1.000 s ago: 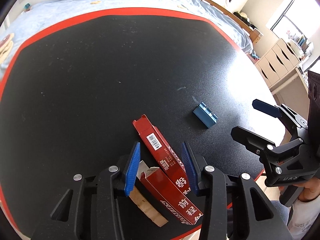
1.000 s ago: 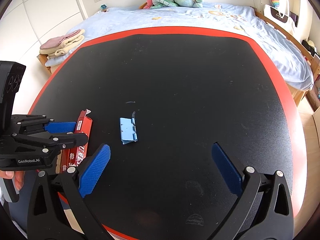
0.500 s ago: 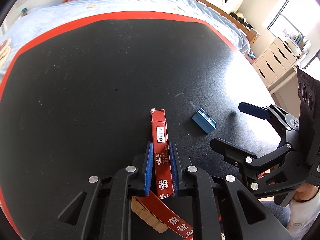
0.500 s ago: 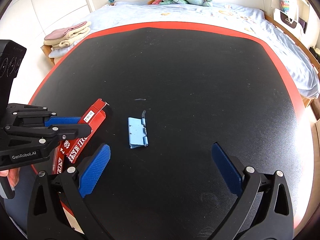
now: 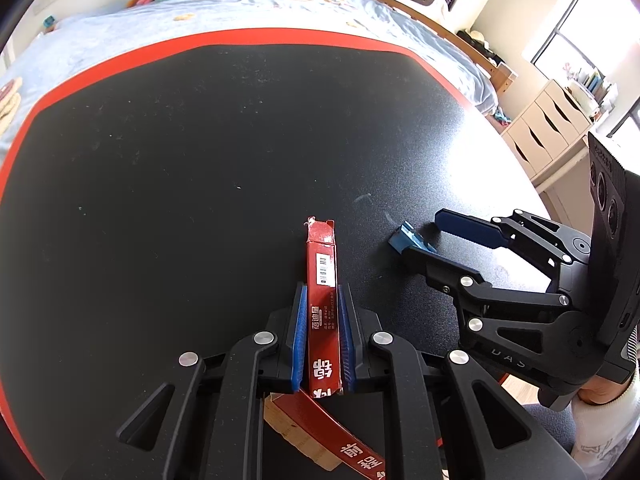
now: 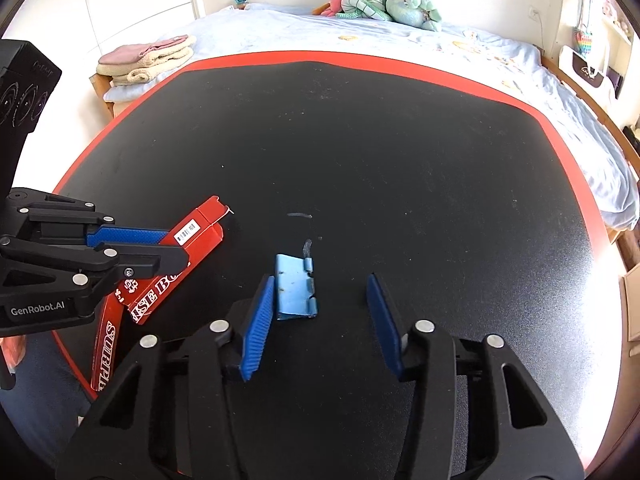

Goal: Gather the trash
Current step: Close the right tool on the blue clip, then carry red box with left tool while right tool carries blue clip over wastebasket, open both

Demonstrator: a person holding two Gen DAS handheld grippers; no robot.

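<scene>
A long red carton (image 5: 322, 256) with a barcode label lies on the black table (image 6: 360, 140), and my left gripper (image 5: 322, 292) is shut on it, both blue pads pressed to its sides. In the right wrist view that carton (image 6: 200, 236) sticks out past the left gripper (image 6: 176, 248). A small flattened blue wrapper (image 6: 295, 292) lies on the table between the fingers of my right gripper (image 6: 320, 286), whose jaws are closing. Its left pad sits right beside the wrapper; the right pad stands well apart. In the left wrist view the wrapper (image 5: 404, 238) peeks out at the right gripper (image 5: 422, 236).
A second red strip with brown cardboard (image 5: 320, 420) lies under the left gripper at the table's red near edge. A bed (image 6: 440, 48) with stuffed toys (image 6: 384, 0) borders the far side. Folded towels (image 6: 148, 60) are at back left, a drawer unit (image 5: 548, 128) at right.
The left gripper shut on the red carton, which swung in line with its fingers. The right gripper came up to the blue wrapper and its jaws narrowed around it.
</scene>
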